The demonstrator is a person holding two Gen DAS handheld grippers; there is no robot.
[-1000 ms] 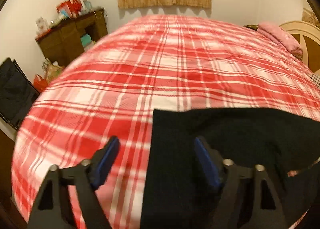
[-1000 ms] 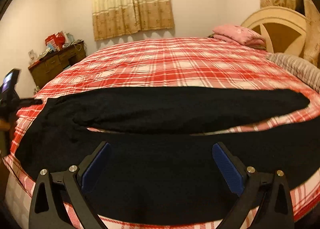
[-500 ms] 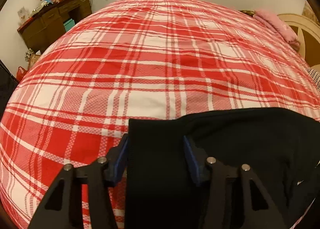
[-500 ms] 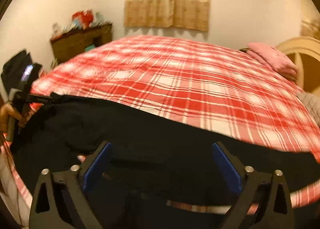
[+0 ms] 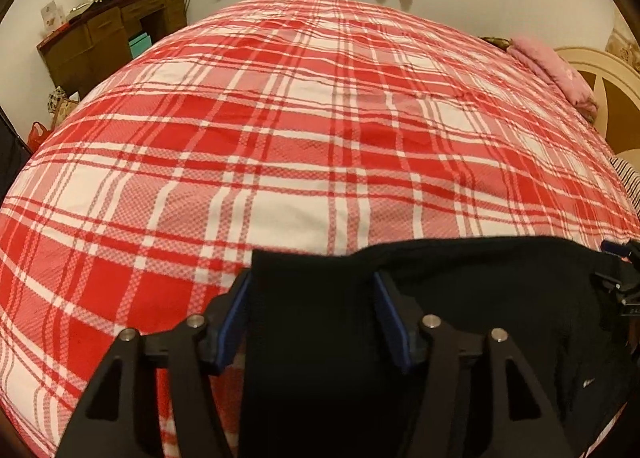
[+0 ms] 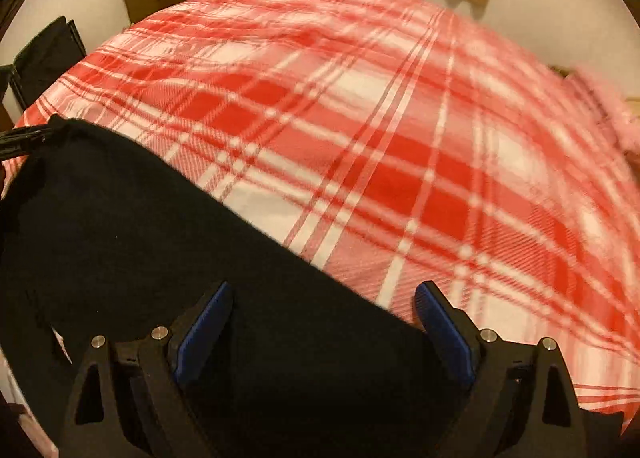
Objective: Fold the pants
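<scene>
Black pants point(image 5: 480, 298) lie flat along the near edge of a bed covered in red and white plaid point(image 5: 320, 118). My left gripper point(image 5: 314, 298) points down over the pants' left end, and its jaws are opening. Flat cloth lies between the blue pads without being pinched. In the right wrist view the pants point(image 6: 120, 218) run diagonally from the far left to under my right gripper point(image 6: 324, 318). Its jaws stand wide and are closing, with black cloth below them and the right pad point(image 6: 440, 322) over the plaid. The right wrist view is blurred.
A wooden dresser point(image 5: 104, 42) with clutter stands against the far left wall, with bags point(image 5: 60, 106) on the floor beside it. A pink folded blanket point(image 5: 556, 74) and a cream headboard point(image 5: 608, 90) are at the far right. A black case point(image 6: 44, 54) stands left of the bed.
My left gripper came down onto the pants' left end and its jaws narrowed around it. My right gripper swept sideways along the pants, tilted further down, and its jaws narrowed slightly.
</scene>
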